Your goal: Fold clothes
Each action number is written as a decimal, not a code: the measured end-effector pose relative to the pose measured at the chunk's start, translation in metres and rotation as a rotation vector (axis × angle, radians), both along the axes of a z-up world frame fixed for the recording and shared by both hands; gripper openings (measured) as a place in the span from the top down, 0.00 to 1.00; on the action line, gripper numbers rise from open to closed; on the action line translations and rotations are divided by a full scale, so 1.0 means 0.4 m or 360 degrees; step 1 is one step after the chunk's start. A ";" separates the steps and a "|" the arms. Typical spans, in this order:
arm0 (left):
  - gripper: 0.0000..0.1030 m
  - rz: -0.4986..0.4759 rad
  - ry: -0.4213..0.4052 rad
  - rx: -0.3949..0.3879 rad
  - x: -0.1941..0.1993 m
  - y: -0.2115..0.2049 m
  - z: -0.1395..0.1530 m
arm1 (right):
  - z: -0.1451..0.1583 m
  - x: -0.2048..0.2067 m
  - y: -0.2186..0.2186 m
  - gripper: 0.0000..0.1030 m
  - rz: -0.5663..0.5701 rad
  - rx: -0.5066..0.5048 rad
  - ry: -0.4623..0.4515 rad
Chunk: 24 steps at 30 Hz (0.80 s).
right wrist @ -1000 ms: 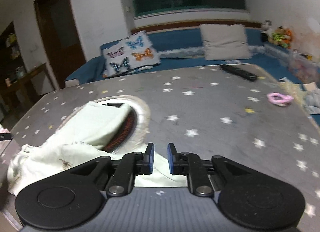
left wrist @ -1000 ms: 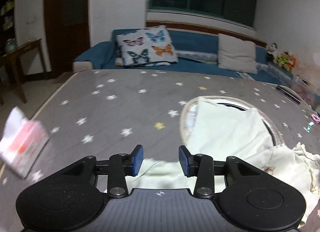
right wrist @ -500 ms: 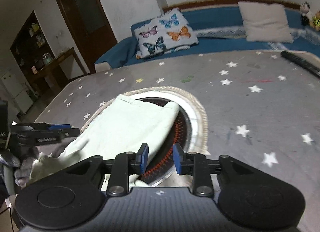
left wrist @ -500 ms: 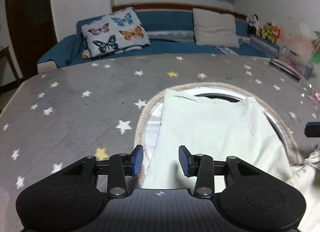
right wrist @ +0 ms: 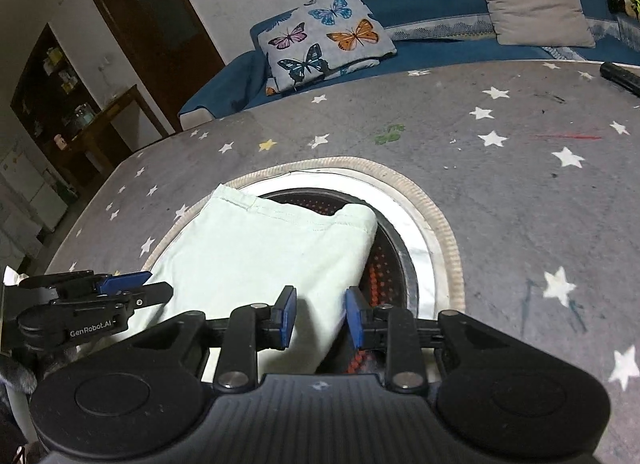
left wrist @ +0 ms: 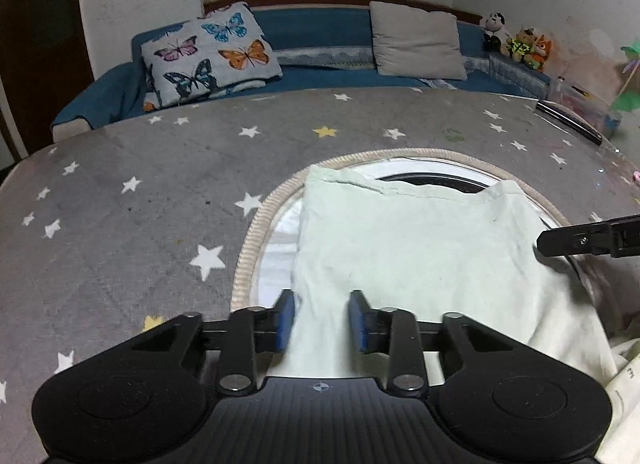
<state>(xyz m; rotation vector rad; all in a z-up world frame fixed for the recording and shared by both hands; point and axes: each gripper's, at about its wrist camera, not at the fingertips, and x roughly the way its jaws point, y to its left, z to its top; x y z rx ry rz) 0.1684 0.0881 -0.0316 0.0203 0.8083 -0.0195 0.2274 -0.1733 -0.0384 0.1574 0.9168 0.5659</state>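
Note:
A pale green garment [left wrist: 420, 248] lies spread over a round opening with a beige rim [left wrist: 256, 224] in the grey star-patterned table cover [left wrist: 140, 204]. My left gripper [left wrist: 322, 320] is open at the garment's near left edge, with cloth running between its blue pads. The right gripper's finger [left wrist: 580, 242] pokes in from the right above the cloth. In the right wrist view the garment [right wrist: 260, 248] lies the same way; my right gripper [right wrist: 320, 316] is open astride its near right edge. The left gripper [right wrist: 132, 290] hovers at the cloth's left side.
A cream cloth pile [left wrist: 624, 376] sits at the near right. Red-dotted heater parts [right wrist: 376, 276] show inside the opening. A black remote [left wrist: 568, 122] lies at the far right. Behind the table are a butterfly cushion [left wrist: 212, 52] and a grey cushion [left wrist: 416, 40] on a blue sofa.
Both grippers moved forward over the garment and now straddle its near edges. The left fingers have narrowed; the right fingers stand wider than a second ago.

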 end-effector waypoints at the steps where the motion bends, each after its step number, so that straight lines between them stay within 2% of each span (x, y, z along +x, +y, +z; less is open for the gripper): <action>1: 0.95 0.0008 -0.0003 -0.0001 0.000 0.005 0.001 | -0.003 0.004 0.003 0.74 -0.0002 0.0001 0.0006; 9: 0.97 0.0022 -0.0075 -0.0023 -0.012 0.017 0.016 | -0.009 0.016 -0.002 0.74 -0.0089 0.0001 0.0021; 15: 0.91 0.0020 -0.0087 -0.0035 0.001 0.017 0.013 | -0.015 0.027 0.004 0.74 -0.0081 0.0021 0.0057; 18: 0.91 0.0005 -0.0048 -0.0058 0.010 0.019 -0.001 | -0.001 0.024 0.013 0.92 -0.0058 0.0053 0.0048; 19: 0.91 0.0001 -0.0043 -0.0062 0.011 0.019 -0.005 | 0.008 0.020 0.018 0.94 -0.0047 0.0064 0.0035; 21: 0.97 0.0013 -0.0048 -0.0070 0.007 0.023 -0.005 | 0.026 0.012 0.029 0.97 -0.0026 0.0088 0.0010; 24: 0.98 0.0041 -0.0096 -0.0101 -0.015 0.037 0.014 | 0.054 0.000 0.044 0.98 0.0006 0.0123 -0.0027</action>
